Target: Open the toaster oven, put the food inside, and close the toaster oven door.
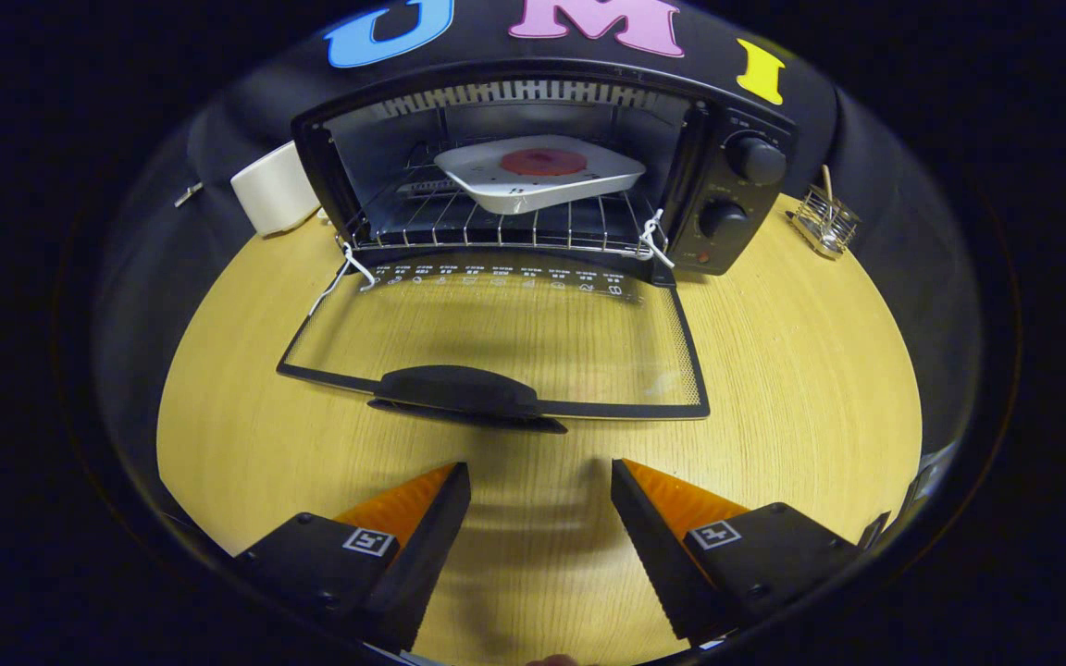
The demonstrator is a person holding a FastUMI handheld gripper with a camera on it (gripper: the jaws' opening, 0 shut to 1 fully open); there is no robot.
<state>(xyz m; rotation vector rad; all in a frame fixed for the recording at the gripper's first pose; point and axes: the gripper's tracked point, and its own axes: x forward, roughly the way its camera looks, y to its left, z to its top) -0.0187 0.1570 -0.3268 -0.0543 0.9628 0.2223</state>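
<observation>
I see the black toaster oven (pixel 542 166) well beyond my fingers, its glass door (pixel 496 338) folded flat onto the pale wooden table (pixel 774 370). A white square plate (pixel 538 180) carrying round red food (pixel 543 162) sits on the wire rack (pixel 496 227) inside. My gripper (pixel 540 481) is spread, holding nothing, just short of the door's black handle (pixel 459 388).

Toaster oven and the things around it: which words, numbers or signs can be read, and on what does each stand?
None can be read.
Door: a row of small white marks along its hinge edge, too small.
Oven: print beside the two knobs, blurred.
Plate: a small dark mark on its front rim, unclear.
Gripper, open: a square coded tag on each finger, no words.
</observation>
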